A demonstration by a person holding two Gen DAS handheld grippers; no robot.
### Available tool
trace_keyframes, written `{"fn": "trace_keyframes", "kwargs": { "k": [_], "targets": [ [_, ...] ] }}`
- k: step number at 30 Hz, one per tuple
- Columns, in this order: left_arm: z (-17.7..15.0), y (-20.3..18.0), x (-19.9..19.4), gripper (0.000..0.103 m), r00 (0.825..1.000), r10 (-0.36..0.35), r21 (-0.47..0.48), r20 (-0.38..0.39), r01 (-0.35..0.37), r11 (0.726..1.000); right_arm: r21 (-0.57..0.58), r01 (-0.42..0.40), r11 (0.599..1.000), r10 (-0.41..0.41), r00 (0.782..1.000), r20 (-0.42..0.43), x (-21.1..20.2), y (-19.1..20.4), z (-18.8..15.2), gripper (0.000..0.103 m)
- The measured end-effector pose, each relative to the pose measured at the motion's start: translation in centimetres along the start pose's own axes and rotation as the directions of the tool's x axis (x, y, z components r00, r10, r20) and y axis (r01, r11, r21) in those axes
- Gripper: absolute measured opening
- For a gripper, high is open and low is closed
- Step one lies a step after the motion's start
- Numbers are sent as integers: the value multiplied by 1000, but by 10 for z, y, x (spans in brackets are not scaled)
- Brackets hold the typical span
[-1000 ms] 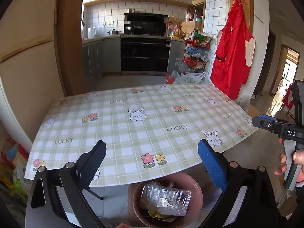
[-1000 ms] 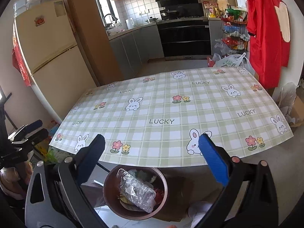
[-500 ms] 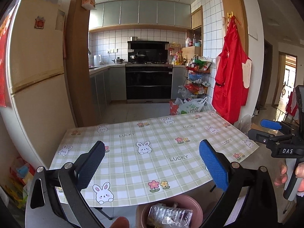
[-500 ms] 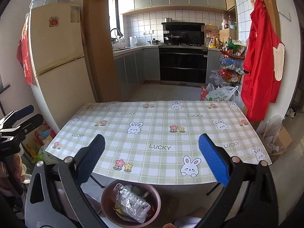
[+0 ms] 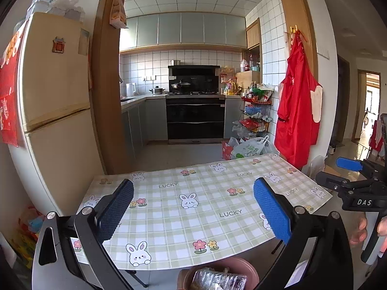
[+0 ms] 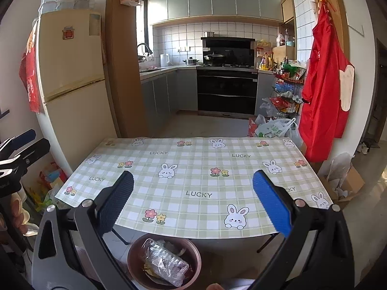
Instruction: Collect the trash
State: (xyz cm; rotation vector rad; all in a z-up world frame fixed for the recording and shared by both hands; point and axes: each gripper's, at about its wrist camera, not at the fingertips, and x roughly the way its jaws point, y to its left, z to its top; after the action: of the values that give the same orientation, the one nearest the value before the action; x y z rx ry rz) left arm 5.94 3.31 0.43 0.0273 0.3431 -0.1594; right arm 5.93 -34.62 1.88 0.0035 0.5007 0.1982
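A crumpled clear plastic wrapper [image 6: 167, 265] lies in the pink trash bin [image 6: 131, 263] on the floor, just under the near edge of the desk [image 6: 198, 169], its long axis running from the bin's upper left rim down toward its lower right, over paler scraps beneath. The bin sits low and central below the right claw [image 6: 193, 201], which hangs above and behind it with its blue pads set wide and nothing between them. The left claw [image 5: 193, 211] — equally wide, equally empty — sees only a sliver of the bin [image 5: 241, 265] and the wrapper [image 5: 217, 279] at the bottom of its view, a little right of centre; the right claw looks the nearer and better lined up.

The desk, covered in a green checked cloth printed with rabbits, flowers and the word LUCKY, shows no loose litter on its top, so the collecting looks largely done. Any further trash would have to come from elsewhere — nothing on the cloth blocks either claw.

Beyond the desk, a cream fridge [image 6: 72, 77] stands at left, a black oven [image 6: 227, 91] at the kitchen's far wall, a white plastic bag [image 6: 275, 128] on the floor by a wire rack, and a red apron [image 6: 324, 91] hanging at right.
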Motion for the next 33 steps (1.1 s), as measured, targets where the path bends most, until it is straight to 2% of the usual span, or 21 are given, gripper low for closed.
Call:
{"fn": "trace_keyframes", "kwargs": {
  "k": [33],
  "targets": [
    [-6, 0, 2, 97, 1000, 3, 14, -10, -3, 1000, -5, 43, 999, -43, 999, -10, 1, 0, -2, 97]
  ]
}}
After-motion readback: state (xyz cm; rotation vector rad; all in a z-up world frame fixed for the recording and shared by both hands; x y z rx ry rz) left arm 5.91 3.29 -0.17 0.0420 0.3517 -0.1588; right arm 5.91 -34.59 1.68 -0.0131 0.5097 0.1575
